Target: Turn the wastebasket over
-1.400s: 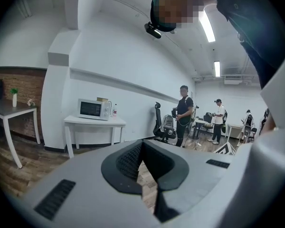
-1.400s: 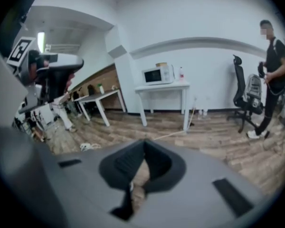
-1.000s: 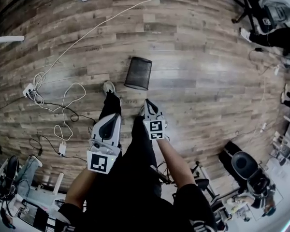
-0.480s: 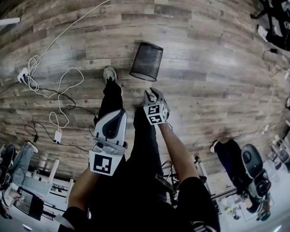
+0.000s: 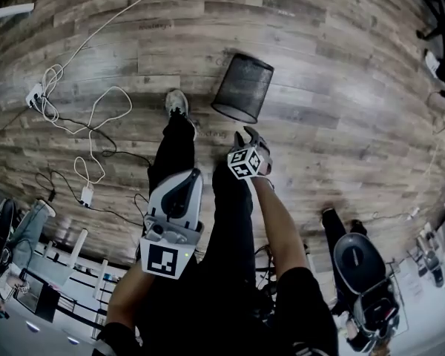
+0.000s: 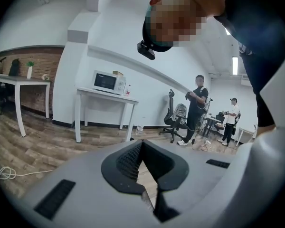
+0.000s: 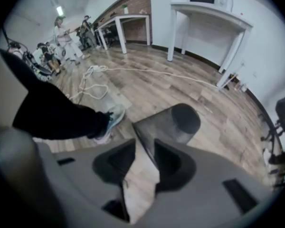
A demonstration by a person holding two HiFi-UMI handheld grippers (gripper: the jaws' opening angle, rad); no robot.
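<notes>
A person reaches down with the right hand-held gripper (image 5: pixel 248 133) toward a black mesh wastebasket (image 5: pixel 242 87) on the wood floor (image 5: pixel 341 124). The wastebasket sits just ahead of the jaw tips and is not yet touched. The jaws have just been opening and stand about half apart with nothing between them; the wastebasket's near wall shows beyond the gap. The left hand-held gripper (image 5: pixel 185 176), beside the person's leg and well short of the wastebasket, has its jaws together on nothing. The wastebasket seems to rest on its wide rim with the narrow end up, though the mesh makes that hard to confirm. A clean turn likely calls for the right jaws to straddle the thin wall at an edge and close firmly. The wrist should then roll so the wastebasket pivots rather than slides, since light mesh could skate away or slip from a shallow bite.
</notes>
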